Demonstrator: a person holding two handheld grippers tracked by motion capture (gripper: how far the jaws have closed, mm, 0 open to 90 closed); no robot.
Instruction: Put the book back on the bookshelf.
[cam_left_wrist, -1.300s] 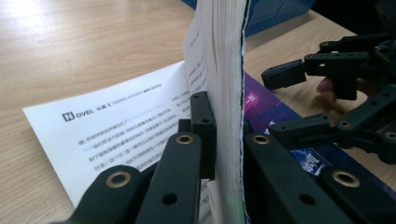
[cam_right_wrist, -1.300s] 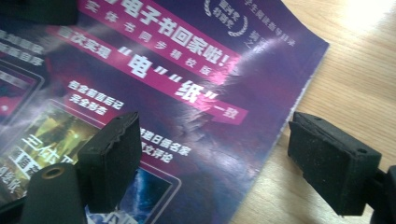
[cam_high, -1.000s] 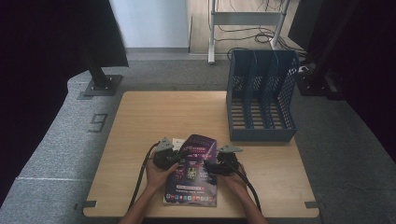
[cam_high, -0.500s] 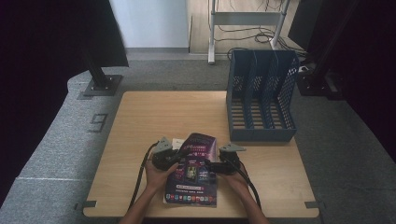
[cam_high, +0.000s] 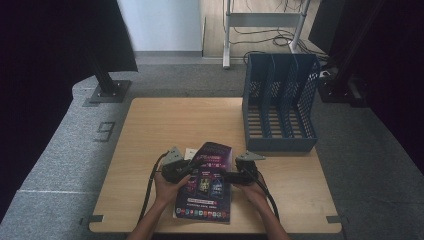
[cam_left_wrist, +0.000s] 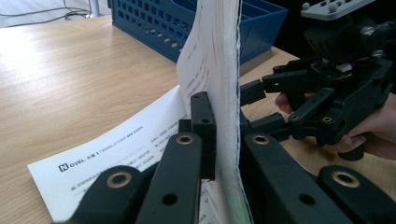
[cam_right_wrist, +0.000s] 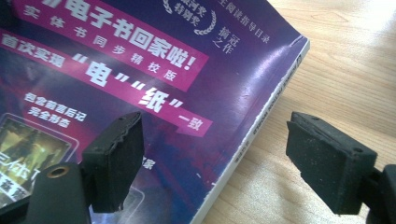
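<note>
I saw a purple book (cam_high: 206, 186) with pink title bands and white Chinese lettering lying near the surface's (cam_high: 165, 125) front edge, middle. My left tool (cam_left_wrist: 224, 140) was clamped on its raised left side, pages standing upright between the jaws; my right tool (cam_right_wrist: 215, 158) was spread wide over the book's right edge. Nothing had visibly shifted from half a second before. A blue file rack (cam_high: 280, 105) stood at the far right corner, well apart.

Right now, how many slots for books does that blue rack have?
3. The blue rack sits at the table's far right corner; its slots run side by side, left, middle and right, split by two dividers, all empty.
</note>
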